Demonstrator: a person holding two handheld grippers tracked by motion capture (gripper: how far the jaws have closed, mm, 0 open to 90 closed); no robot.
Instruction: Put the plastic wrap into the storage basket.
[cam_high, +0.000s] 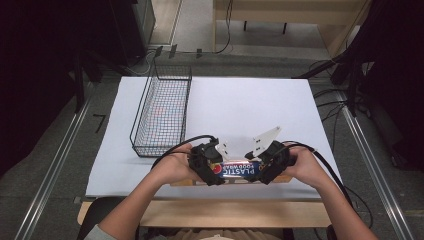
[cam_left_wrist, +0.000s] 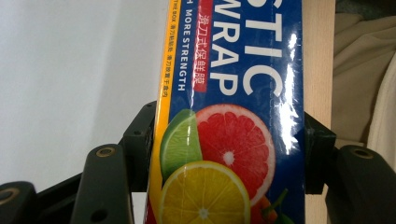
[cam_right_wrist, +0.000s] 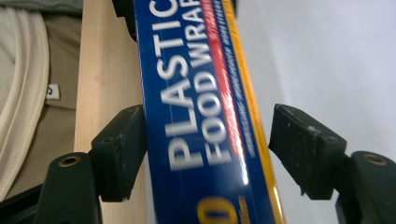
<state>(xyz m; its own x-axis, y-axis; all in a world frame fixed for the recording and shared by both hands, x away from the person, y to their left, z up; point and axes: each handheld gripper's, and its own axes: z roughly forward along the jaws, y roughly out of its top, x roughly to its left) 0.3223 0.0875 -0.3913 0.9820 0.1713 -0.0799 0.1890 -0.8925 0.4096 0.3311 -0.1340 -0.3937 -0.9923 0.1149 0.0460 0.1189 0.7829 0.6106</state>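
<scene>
White tabletop (cam_high: 240, 110): my left gripper (cam_high: 209, 167) clamps the long blue plastic-wrap box (cam_high: 239, 169); my right gripper (cam_high: 270, 166) gapes beside it, so it may pivot.

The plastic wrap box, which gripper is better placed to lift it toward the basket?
Left. The left gripper has its jaws pressed on the plastic wrap box, nearer the wire basket. The right gripper leaves a gap on one side.

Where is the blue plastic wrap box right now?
In the high view, the plastic wrap box lies at the table's near edge, between the left gripper and the right gripper.
</scene>
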